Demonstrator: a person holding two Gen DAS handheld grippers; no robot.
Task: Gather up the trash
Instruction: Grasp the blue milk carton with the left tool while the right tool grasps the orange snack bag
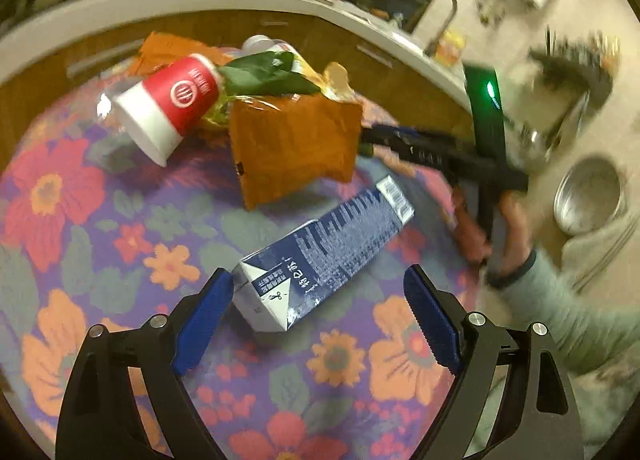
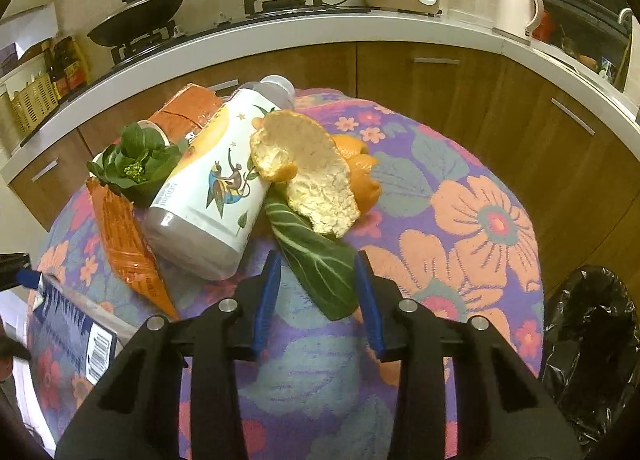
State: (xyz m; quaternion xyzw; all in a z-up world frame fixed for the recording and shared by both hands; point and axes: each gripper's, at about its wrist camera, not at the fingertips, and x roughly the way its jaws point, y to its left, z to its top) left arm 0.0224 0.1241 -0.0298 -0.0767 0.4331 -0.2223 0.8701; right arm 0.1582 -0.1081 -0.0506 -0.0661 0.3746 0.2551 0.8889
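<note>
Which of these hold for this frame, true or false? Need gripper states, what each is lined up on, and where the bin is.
1. The left gripper is open, with the blue milk carton lying between its fingers. True.
2. The right gripper is shut on the orange peel. False: it is open, and the peel lies beyond its fingertips, ungripped.
3. A green leaf lies between the right gripper's fingers. True.
4. The red paper cup stands upright on the table. False: it is tipped over on the trash pile.
5. A bin lined with a black bag sits at the right edge of the right wrist view. True.
6. The bottle is already in the bin. False: it lies on the flowered tablecloth.
</note>
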